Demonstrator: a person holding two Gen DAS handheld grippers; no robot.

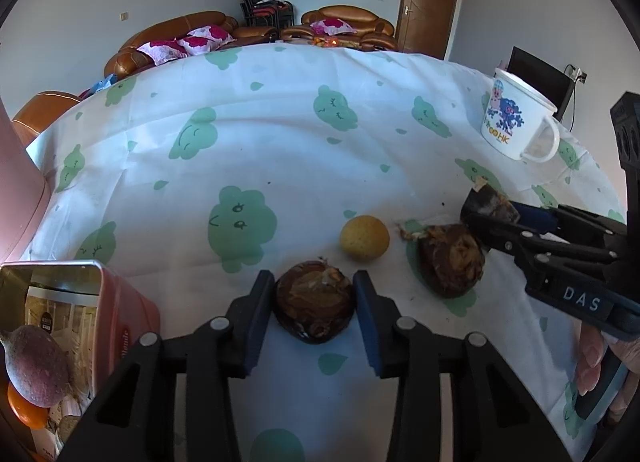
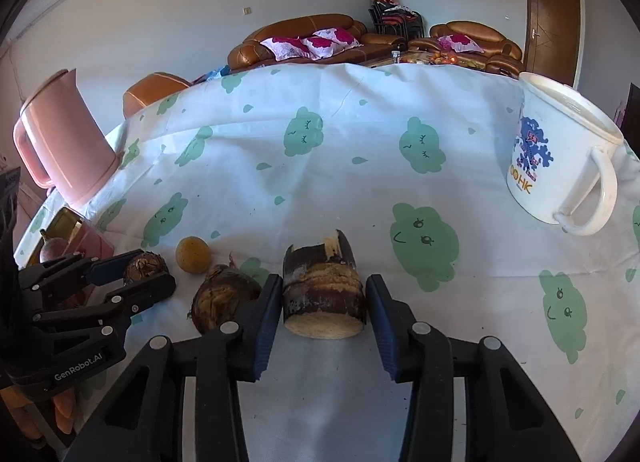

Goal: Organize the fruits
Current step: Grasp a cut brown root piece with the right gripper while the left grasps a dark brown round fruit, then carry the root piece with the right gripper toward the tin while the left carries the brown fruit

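Observation:
My left gripper (image 1: pixel 314 304) is open around a round brown fruit (image 1: pixel 314 308) on the tablecloth, with a pad close on each side. My right gripper (image 2: pixel 324 302) is open around a cut brown husk piece (image 2: pixel 323 294); it shows at the right of the left wrist view (image 1: pixel 486 202). A second brown fruit (image 1: pixel 450 260) and a small yellow fruit (image 1: pixel 365 238) lie between them. A pink tin (image 1: pixel 120 302) at the left holds a purple fruit (image 1: pixel 36 368) and an orange one (image 1: pixel 24 408).
A white enamel mug (image 2: pixel 560 158) stands at the right. A pink jug (image 2: pixel 64 138) stands at the far left. The table wears a white cloth with green prints (image 1: pixel 280 122). Brown sofas and a door lie beyond it.

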